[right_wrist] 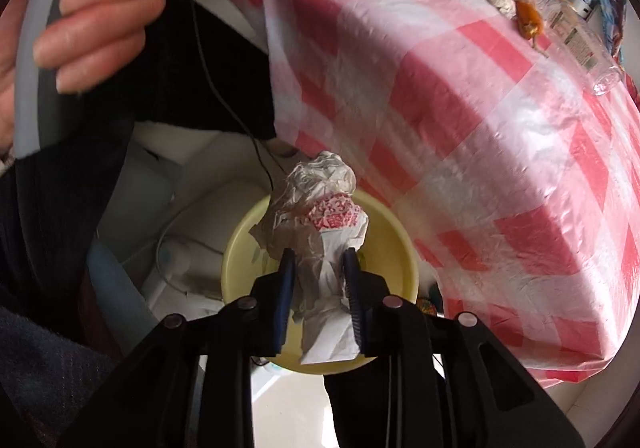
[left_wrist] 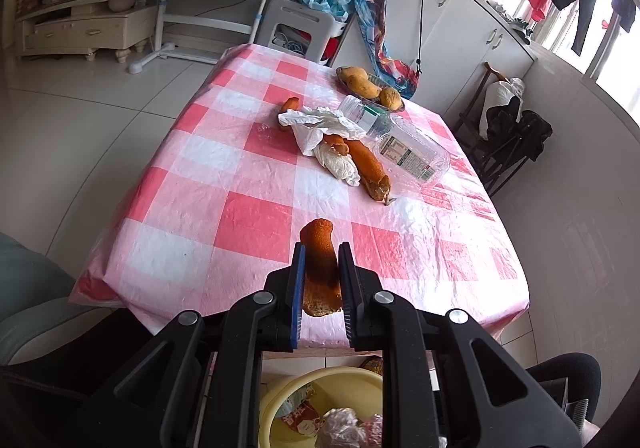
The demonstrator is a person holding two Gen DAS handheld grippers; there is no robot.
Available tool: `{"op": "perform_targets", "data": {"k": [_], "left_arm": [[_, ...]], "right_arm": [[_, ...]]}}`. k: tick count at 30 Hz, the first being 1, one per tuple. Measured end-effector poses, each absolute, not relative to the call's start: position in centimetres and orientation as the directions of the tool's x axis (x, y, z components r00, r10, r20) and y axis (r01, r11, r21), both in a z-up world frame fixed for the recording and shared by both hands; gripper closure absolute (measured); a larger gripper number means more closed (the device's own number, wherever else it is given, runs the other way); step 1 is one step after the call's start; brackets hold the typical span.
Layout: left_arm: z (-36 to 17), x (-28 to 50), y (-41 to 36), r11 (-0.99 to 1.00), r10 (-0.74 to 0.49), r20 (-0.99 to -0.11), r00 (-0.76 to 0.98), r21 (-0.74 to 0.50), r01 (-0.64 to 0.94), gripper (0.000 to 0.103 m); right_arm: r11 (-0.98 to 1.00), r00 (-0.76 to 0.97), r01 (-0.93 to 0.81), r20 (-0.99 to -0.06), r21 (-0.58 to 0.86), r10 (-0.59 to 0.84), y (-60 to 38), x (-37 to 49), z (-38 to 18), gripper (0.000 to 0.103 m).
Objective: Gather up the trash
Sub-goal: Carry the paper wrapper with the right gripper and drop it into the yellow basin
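Peel (left_wrist: 320,268), stiff and light, sits clamped in left gripper (left_wrist: 322,248) over table edge (left_wrist: 280,344); best held mid-length. Right gripper (right_wrist: 318,254) half-wide, pads off crumpled wrapper (right_wrist: 320,216) w/ red print, soft, featherlight, above yellow basin (right_wrist: 236,248). Only left view shows basin's contents; only right view shows hand (right_wrist: 92,12).

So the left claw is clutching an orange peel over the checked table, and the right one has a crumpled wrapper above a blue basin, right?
Nearly. The basin is yellow, not blue, as the right wrist view shows. The rest holds: the left gripper grips an orange peel over the checked table, and the crumpled wrapper sits between the right gripper's fingers above it.
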State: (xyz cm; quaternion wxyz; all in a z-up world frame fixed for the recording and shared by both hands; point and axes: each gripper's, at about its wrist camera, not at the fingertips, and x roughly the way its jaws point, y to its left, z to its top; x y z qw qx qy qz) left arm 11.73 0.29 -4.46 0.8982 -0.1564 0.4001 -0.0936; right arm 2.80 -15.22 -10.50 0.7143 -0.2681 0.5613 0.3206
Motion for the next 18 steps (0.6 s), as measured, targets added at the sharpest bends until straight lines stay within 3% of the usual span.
{"op": "perform_targets", "data": {"k": [1,8,18], "left_arm": [[-4.4,11.2,0.3,0.933,-0.295,-0.688,0.663,-0.356,0.045,0.087],[-4.5,8.1,-0.3,0.942,-0.293,-0.705,0.646,-0.329,0.069,0.087],[-6.3,5.6,-3.9,0.957,-0.291,-0.774,0.562,-0.229,0.180,0.087]], "right_arm": [[0.656,0.190,-0.754,-0.970,-0.044,0.153,-15.3,2.7,-10.2,0.044],[0.843,0.400,-0.534,-0.859,0.066,0.320,-20.5,5.1,-5.1,0.029],[0.884,0.592,-0.349,-0.658,0.310,0.465,-25.5,6.8,-0.8,0.024]]}}
